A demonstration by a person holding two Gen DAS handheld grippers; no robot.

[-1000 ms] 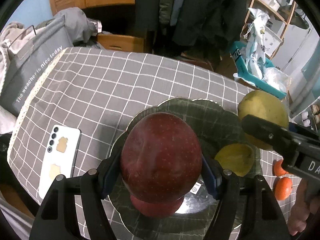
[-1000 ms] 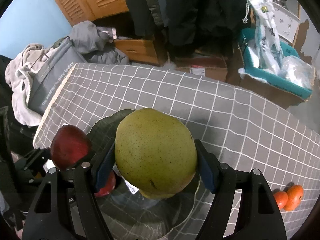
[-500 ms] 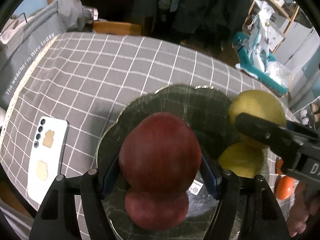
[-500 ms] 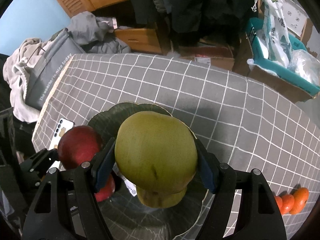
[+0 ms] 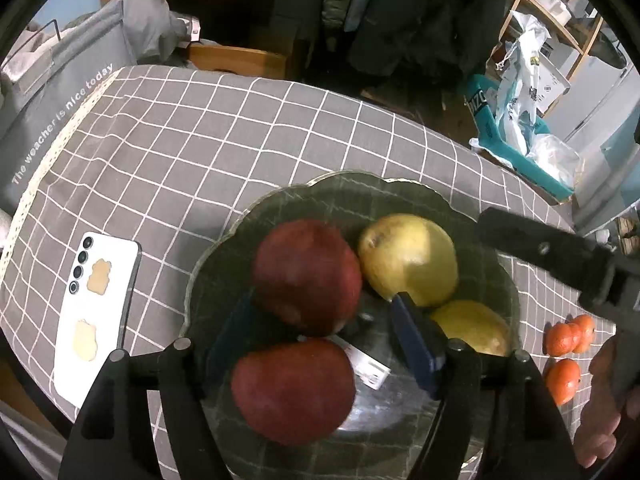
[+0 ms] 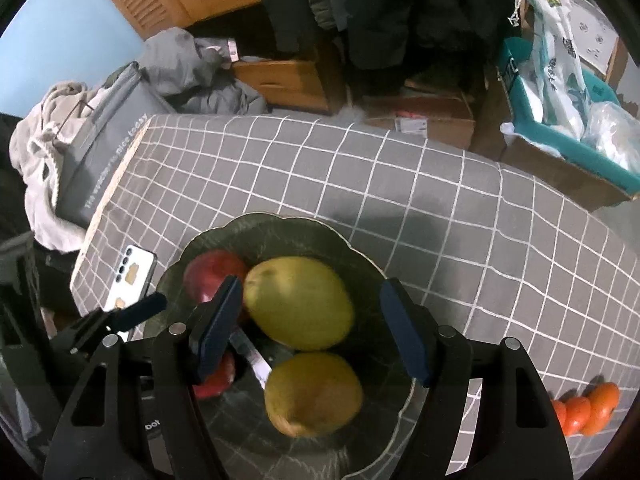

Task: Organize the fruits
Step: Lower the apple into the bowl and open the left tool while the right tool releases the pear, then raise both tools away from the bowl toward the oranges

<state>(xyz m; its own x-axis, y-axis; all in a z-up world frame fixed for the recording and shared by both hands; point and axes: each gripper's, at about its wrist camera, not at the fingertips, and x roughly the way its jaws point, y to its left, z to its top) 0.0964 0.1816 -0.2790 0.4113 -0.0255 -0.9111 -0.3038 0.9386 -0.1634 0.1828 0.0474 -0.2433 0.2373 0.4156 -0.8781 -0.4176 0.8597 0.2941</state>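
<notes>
A dark green glass plate [image 5: 360,178] [image 6: 280,220] on the grey checked cloth holds two red apples and two yellow-green pears. My left gripper [image 5: 326,332] hovers over the plate, its jaws opening. The far apple [image 5: 308,276] lies free just beyond its pads, and the near apple [image 5: 292,388] sits below them. My right gripper [image 6: 312,332] has its jaws closing, with the far pear [image 6: 298,304] between them. A gap shows at the right pad. The near pear [image 6: 314,394] lies under that gripper. Both far fruits rest on the plate.
A white phone [image 5: 96,312] lies face down to the left of the plate. Three tangerines [image 6: 588,406] sit on the cloth at the right, by a person's hand [image 5: 608,412]. A grey bag, clothes, boxes and wooden furniture stand beyond the table's far edge.
Both grippers came down over the plate. The apple left the left gripper's jaws and the pear left the right gripper's jaws. Each now lies on the plate beside its like.
</notes>
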